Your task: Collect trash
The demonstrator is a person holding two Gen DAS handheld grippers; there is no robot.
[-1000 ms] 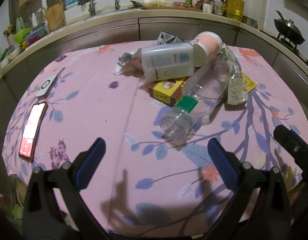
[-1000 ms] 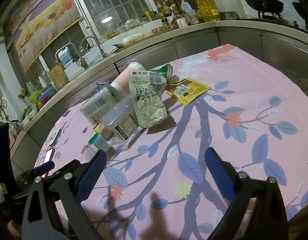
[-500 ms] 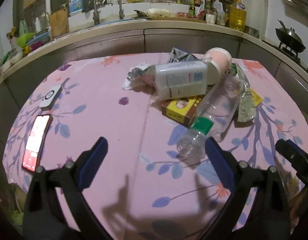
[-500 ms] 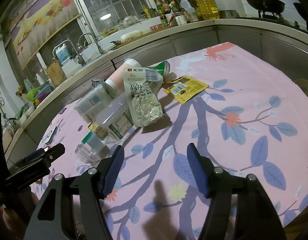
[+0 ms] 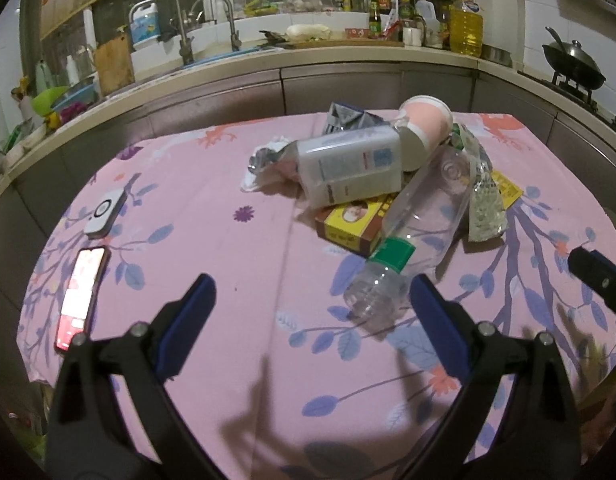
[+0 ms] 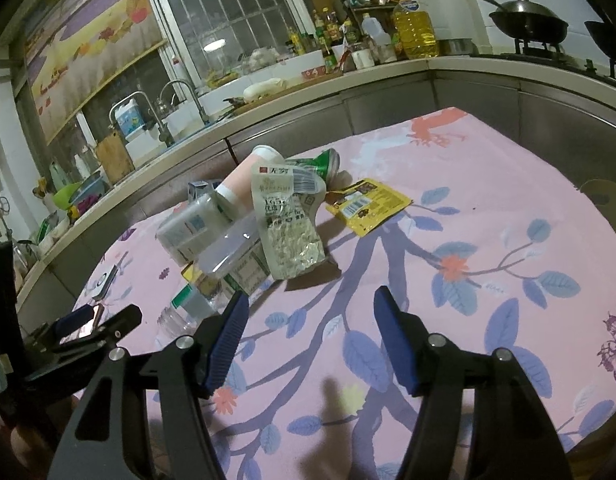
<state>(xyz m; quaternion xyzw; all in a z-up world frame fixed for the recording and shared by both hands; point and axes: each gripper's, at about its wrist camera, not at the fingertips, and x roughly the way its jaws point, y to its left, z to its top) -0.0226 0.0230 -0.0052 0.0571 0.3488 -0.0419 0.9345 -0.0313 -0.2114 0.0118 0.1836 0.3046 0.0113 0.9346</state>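
A trash pile lies mid-table: a clear plastic bottle (image 5: pixel 412 232) with a green label, a white bottle (image 5: pixel 348 170), a pink cup (image 5: pixel 424 128), a yellow box (image 5: pixel 352 224) and a silvery pouch (image 5: pixel 482 200). The right wrist view shows the same silvery pouch (image 6: pixel 288 224), a yellow sachet (image 6: pixel 368 206) and a green can (image 6: pixel 320 166). My left gripper (image 5: pixel 312 300) is wide open above the cloth, short of the clear bottle's neck. My right gripper (image 6: pixel 312 316) is open at a narrower gap, near the pouch, with nothing between its fingers.
A lit phone (image 5: pixel 82 294) and a white device (image 5: pixel 106 212) lie on the pink floral tablecloth (image 5: pixel 236 256) at the left. A counter with a sink (image 5: pixel 212 52) curves behind the table. A wok (image 6: pixel 528 24) sits on the stove at right.
The right gripper's jaws have closed from wide to a narrower gap, with nothing taken. The left gripper stays wide open and has barely shifted. The trash has not moved.
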